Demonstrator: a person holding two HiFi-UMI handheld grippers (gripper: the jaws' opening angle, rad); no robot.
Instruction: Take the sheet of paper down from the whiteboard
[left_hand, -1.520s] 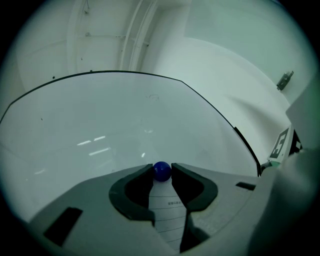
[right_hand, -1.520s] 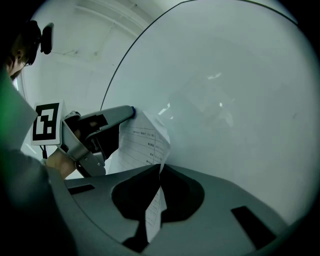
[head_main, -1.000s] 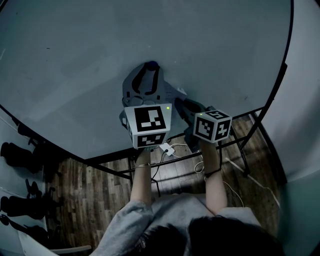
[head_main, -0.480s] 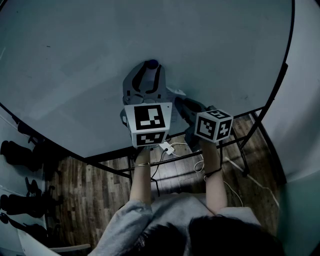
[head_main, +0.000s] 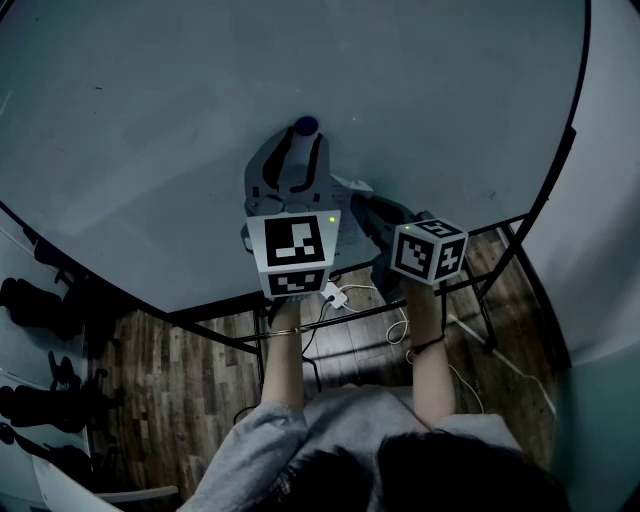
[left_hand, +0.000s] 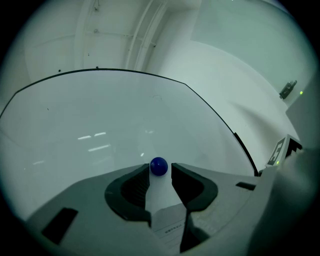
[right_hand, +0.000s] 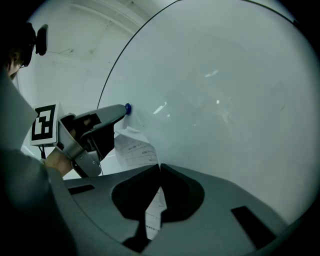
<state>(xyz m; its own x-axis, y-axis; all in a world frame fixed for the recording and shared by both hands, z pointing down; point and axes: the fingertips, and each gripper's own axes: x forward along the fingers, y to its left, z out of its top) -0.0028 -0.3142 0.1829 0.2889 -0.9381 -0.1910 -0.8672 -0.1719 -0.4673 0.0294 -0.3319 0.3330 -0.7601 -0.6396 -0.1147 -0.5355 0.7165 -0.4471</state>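
Note:
A blue magnet (head_main: 305, 126) sits on the whiteboard (head_main: 150, 120) at the top of a printed sheet of paper (head_main: 350, 186). My left gripper (head_main: 303, 135) reaches up to it. In the left gripper view the jaws (left_hand: 160, 169) flank the magnet (left_hand: 159, 166) closely at their tips, with the paper (left_hand: 160, 200) under them. In the right gripper view my right gripper (right_hand: 160, 167) is shut on the sheet's lower edge. The paper (right_hand: 135, 147) bows away from the board (right_hand: 225, 100) up to the magnet (right_hand: 127, 108). The right gripper (head_main: 358, 203) lies just right of the left one.
The board stands on a black metal frame (head_main: 380, 312) over a wooden floor (head_main: 180, 370). A white plug with cables (head_main: 333, 296) hangs below the grippers. Black feet or castors (head_main: 30, 300) show at the left. A pale wall (head_main: 610, 200) rises right of the board.

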